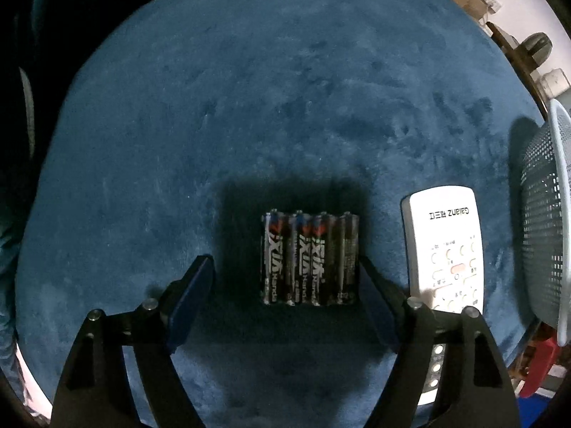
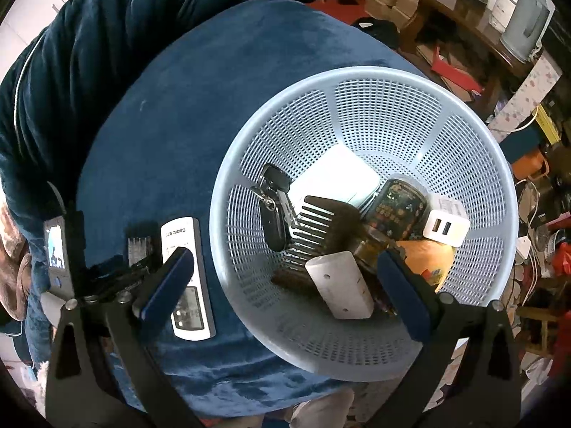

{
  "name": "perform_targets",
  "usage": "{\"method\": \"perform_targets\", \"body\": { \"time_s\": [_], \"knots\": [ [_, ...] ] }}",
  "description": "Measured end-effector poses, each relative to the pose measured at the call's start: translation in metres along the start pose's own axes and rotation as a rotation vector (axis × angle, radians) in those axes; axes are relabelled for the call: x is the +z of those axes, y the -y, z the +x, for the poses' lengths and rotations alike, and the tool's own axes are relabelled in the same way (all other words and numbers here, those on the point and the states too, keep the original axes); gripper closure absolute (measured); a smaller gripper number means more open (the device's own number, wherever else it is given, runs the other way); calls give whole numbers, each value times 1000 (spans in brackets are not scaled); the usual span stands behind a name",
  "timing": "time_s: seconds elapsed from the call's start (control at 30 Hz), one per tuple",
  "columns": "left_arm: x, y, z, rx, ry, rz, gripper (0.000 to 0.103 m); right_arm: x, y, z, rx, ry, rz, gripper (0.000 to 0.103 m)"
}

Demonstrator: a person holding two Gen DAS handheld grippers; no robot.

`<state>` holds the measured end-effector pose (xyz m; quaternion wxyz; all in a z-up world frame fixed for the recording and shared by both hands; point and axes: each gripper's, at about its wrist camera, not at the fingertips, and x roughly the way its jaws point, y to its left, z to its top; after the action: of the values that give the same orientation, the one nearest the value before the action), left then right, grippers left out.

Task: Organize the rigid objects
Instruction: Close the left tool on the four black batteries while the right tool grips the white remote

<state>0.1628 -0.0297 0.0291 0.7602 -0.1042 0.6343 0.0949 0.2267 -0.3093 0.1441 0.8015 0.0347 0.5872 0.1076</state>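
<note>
Black left gripper (image 1: 285,267) straddles battery pack (image 1: 309,258) — pointing down.

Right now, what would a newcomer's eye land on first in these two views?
The pack of black batteries on the blue cloth, lying between the open fingers of the left hand-held gripper. Then the pale blue mesh basket, already crowded with keys, a comb and a white charger.

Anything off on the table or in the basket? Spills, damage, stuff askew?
Nothing stands out. The battery pack lies flat and intact on the blue cloth, the white remote beside it. The basket sits upright; its contents are loosely piled, none spilled over the rim.
</note>
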Motion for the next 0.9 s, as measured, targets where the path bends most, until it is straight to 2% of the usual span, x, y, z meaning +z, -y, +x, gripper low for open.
{"method": "perform_targets", "body": {
  "time_s": [0.13, 0.2, 0.23, 0.37, 0.53, 0.73, 0.9],
  "knots": [
    [-2, -4, -2, -13, 11, 23, 29, 1, -5, 2, 2, -3, -8, 0],
    [2, 3, -2, -29, 6, 50, 41, 1, -8, 2, 3, -3, -13, 0],
    [2, 5, -2, -36, 7, 60, 50, 1, -9, 2, 3, -3, -16, 0],
    [1, 2, -8, -50, 14, 51, 50, 1, -15, 4, 0, -4, -26, 0],
    [-4, -21, -21, -45, 40, 8, 50, -2, -25, 6, 7, -16, -34, 0],
    [-13, -40, -32, -45, 57, -24, 50, -12, -61, 8, 25, -35, -105, 0],
    [-34, -47, -45, -47, 71, -38, 50, -22, -94, 13, 51, -67, -170, 0]
  ]
}}
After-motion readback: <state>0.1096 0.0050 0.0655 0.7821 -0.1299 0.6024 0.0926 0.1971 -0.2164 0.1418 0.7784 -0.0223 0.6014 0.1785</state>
